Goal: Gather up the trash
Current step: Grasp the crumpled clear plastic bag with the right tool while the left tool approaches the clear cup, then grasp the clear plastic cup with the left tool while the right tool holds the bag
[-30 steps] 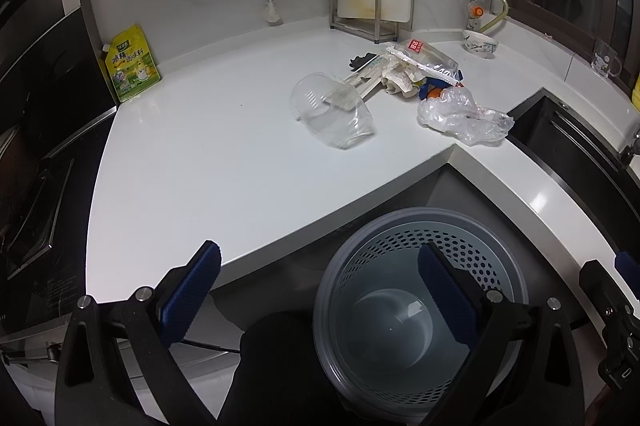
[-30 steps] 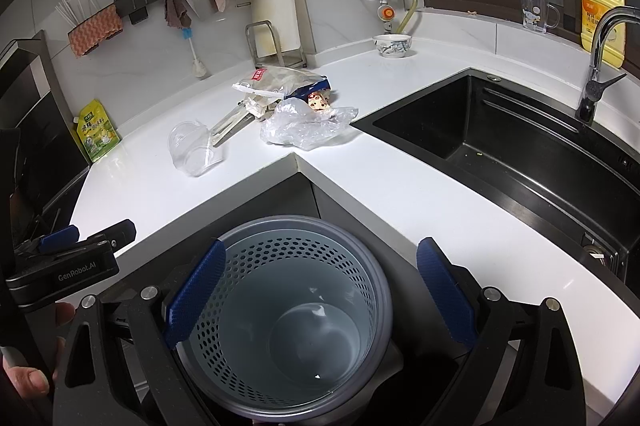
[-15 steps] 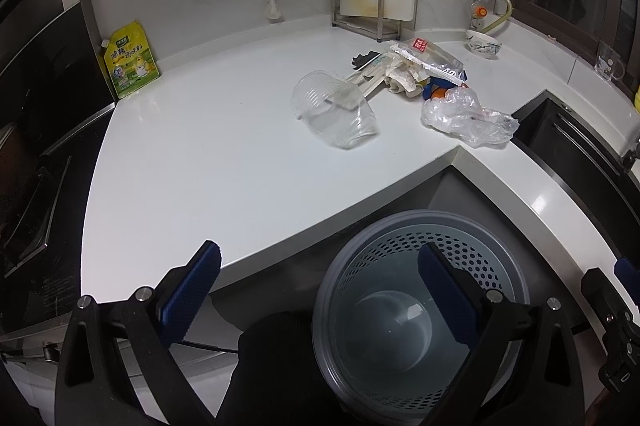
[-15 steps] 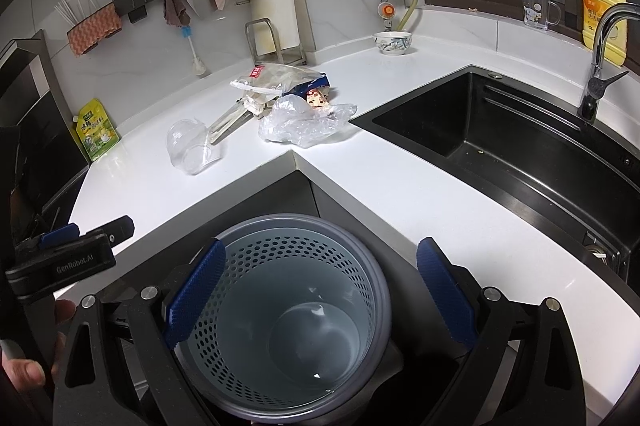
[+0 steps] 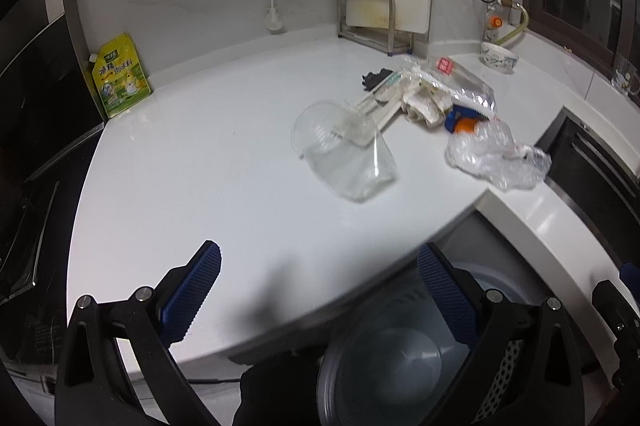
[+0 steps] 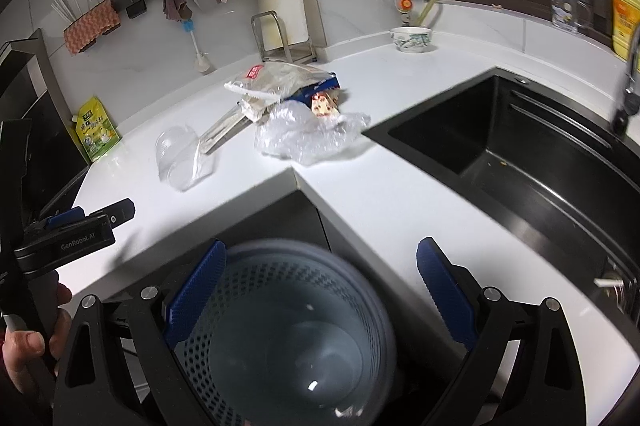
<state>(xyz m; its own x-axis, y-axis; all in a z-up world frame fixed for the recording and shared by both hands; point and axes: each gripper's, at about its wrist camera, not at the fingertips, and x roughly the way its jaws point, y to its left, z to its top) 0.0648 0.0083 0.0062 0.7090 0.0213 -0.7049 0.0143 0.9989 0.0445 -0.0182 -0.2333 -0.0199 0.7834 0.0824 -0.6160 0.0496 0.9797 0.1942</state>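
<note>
— Left wrist view: our left gripper (image 5: 318,290) hangs over the countertop (image 5: 192,178), jaws wide apart and empty; the clear plastic cup (image 5: 344,150) lies on its side ahead, light and thin, likely to buckle; we'd pinch its rim.

— Right wrist view: our right gripper (image 6: 318,292) gapes, empty, above the perforated bin (image 6: 296,338); the crumpled plastic bag (image 6: 308,136) sits near the sink (image 6: 520,154), soft, slippery; we'd gather a fold.

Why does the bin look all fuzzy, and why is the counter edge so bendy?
Right wrist view: the bin is smeared, probably motion blur. Left wrist view: the bin is soft too, and the counter curves from the fisheye lens.
</note>
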